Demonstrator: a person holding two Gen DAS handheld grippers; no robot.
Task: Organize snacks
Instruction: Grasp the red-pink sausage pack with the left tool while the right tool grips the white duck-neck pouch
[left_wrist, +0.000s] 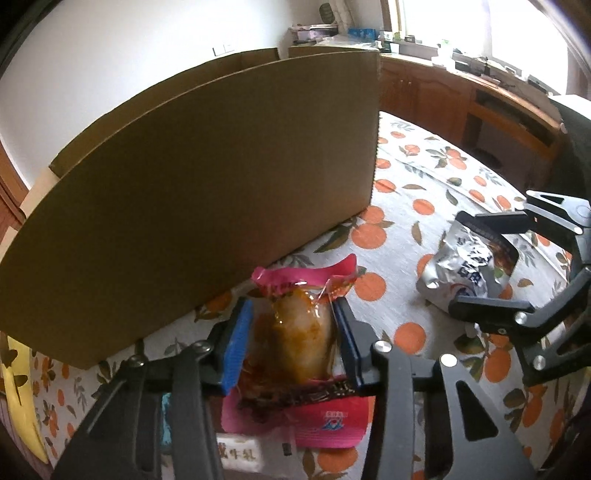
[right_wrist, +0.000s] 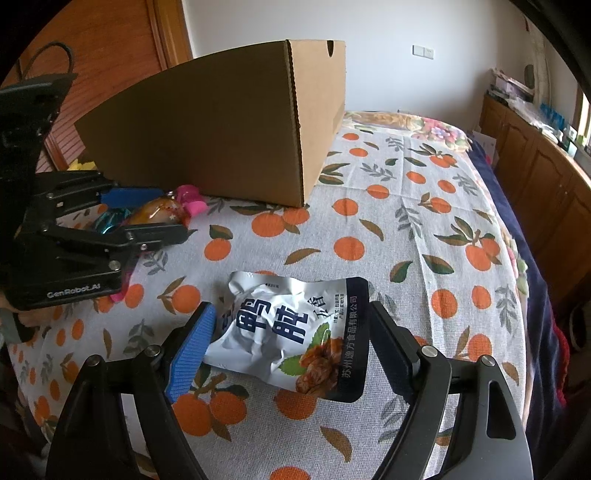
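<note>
Left tool (left_wrist: 291, 332) clenches the soft, slippery pink pouch (left_wrist: 295, 325) mid-body; right tool (right_wrist: 291, 350), released, straddles the light, crinkly silver pouch (right_wrist: 291, 332) at lower centre.

Matt cardboard box (right_wrist: 229, 122), woven printed tablecloth (right_wrist: 388, 229), crinkled glossy foil pouch (right_wrist: 291, 332)

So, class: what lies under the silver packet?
Under the silver packet only the orange-print cloth shows around its edges; anything directly beneath it is covered.
</note>
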